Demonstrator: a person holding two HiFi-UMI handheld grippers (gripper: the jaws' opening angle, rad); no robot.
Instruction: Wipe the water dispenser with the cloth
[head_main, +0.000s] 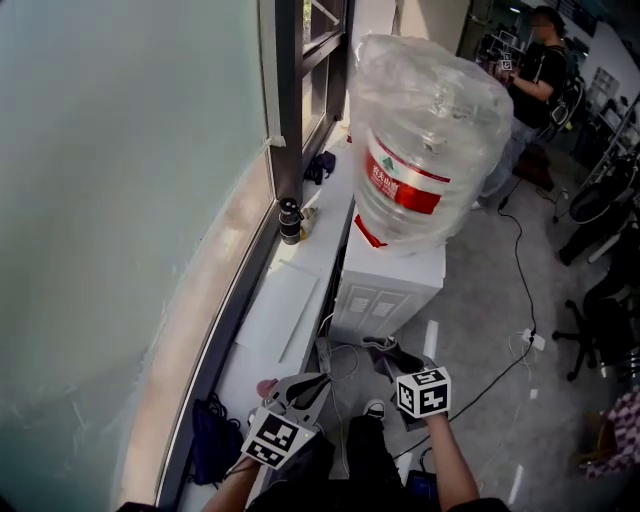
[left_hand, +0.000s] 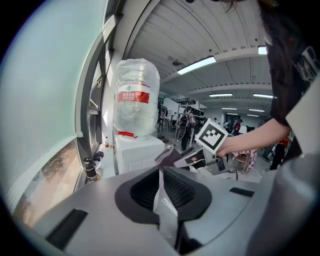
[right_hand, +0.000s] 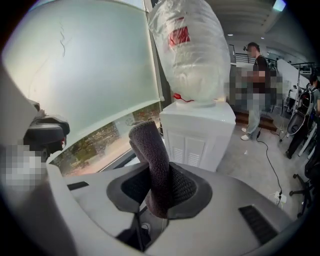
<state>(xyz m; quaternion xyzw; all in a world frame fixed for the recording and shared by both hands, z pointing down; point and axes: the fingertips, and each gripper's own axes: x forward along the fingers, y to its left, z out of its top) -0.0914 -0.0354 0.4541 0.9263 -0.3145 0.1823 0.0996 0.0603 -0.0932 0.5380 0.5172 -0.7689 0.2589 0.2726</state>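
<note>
My right tool (right_hand: 156, 194) is clamped on the cloth (right_hand: 151, 160), a dark, nubby roll that stands up out of the jaws and bends left at the top. From the head view the right tool sits low in front of the dispenser (head_main: 385, 290), near it but apart, so the cloth touches nothing white. My left tool (left_hand: 161, 196) has its jaws drawn together with nothing between them, and it is just beside the right tool, on the window side. The dispenser is a white cabinet with panelled doors, standing on the floor against the sill (head_main: 275, 310). A large bottle (head_main: 425, 140) wrapped in clear plastic is seated upside down on its top. The bottle's label (head_main: 400, 185) is red with white characters and a small green mark, but I cannot read the print at this size. A cap seal or tape in red shows at the bottle's neck. A small dark flask (head_main: 290, 221) stands on the sill by the window frame. A person (head_main: 535, 70) stands well beyond the dispenser, and cables (head_main: 520, 260) trail over the floor.
</note>
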